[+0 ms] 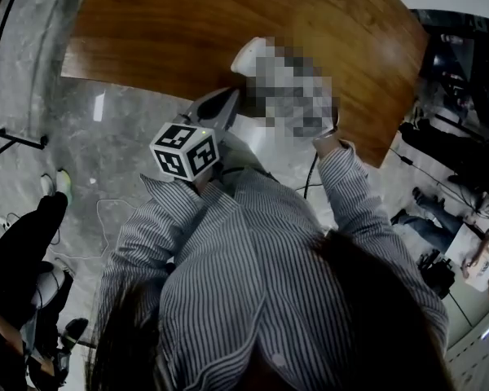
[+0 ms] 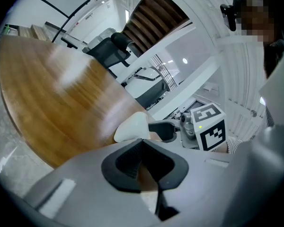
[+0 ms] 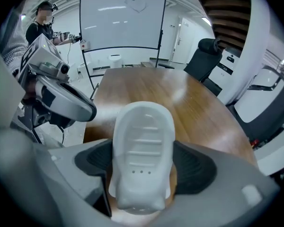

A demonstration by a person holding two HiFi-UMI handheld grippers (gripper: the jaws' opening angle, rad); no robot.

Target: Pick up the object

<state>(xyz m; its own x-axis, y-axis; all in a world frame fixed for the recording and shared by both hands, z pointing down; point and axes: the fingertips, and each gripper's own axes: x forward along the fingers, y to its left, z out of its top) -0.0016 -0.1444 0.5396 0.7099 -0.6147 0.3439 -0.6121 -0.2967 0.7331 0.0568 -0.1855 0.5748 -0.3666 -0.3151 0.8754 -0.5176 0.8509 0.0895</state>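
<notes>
The object is a white ribbed tray, like a soap dish (image 3: 143, 155). My right gripper (image 3: 143, 148) is shut on it, one dark pad against each long side, and holds it above the edge of the brown wooden table (image 3: 199, 103). In the head view the tray's tip (image 1: 248, 54) shows over the table (image 1: 171, 23), but a mosaic patch hides that gripper. My left gripper (image 2: 142, 142) hangs just off the table's near edge with its pads meeting at the tips and nothing between them. From there the tray (image 2: 132, 126) sits a little ahead in the right gripper (image 2: 168, 129).
A black office chair (image 3: 206, 56) stands at the table's far right side, with a whiteboard (image 3: 120, 22) behind the far end. Someone stands at the back left (image 3: 42, 27). Cables (image 1: 106, 210) lie on the grey stone floor. More people sit at the right (image 1: 473, 251).
</notes>
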